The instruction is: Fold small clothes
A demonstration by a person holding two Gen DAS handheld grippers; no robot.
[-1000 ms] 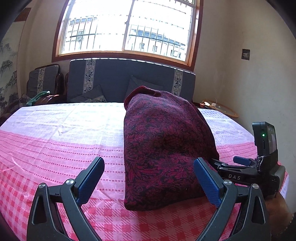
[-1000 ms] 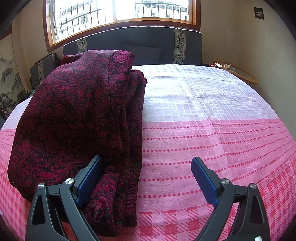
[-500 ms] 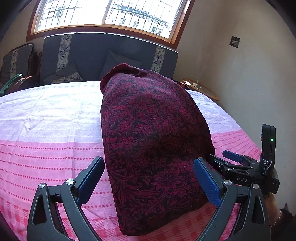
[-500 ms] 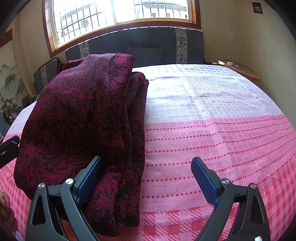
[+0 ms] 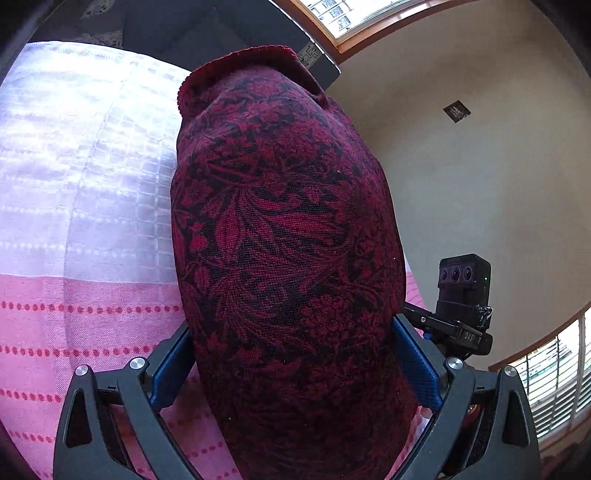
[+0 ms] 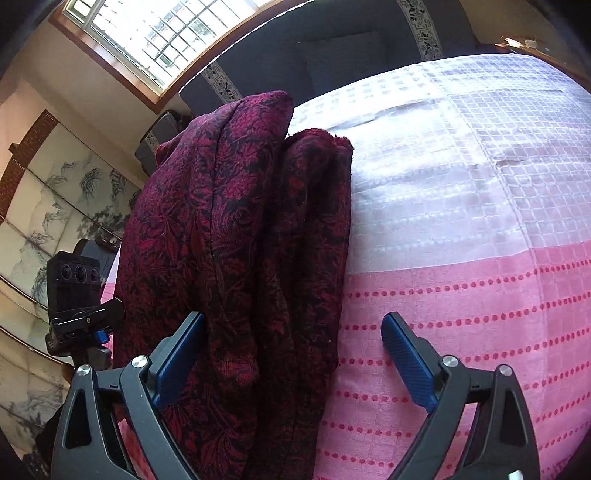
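Note:
A folded dark red garment with a black floral pattern (image 5: 280,221) lies lengthwise on the pink and white checked tablecloth (image 5: 74,184). My left gripper (image 5: 291,332) is open and straddles the garment's near end, with a blue pad (image 5: 413,365) at each side of the cloth. In the right wrist view the garment (image 6: 229,221) shows its stacked folded layers. My right gripper (image 6: 293,321) is open at the garment's right edge. Its left finger (image 6: 177,350) rests against the cloth and its right finger (image 6: 406,358) is over bare tablecloth (image 6: 461,221).
The right gripper's camera unit (image 5: 461,295) sits just right of the garment, and the left one's (image 6: 74,291) just left of it. A dark sofa (image 6: 332,55) under a window (image 6: 159,33) stands beyond the table. A painted screen (image 6: 55,192) is at the left.
Both grippers have moved in and tilted. The garment's near end now lies between the left fingers, and the right gripper's left finger is against the cloth. Both stayed open.

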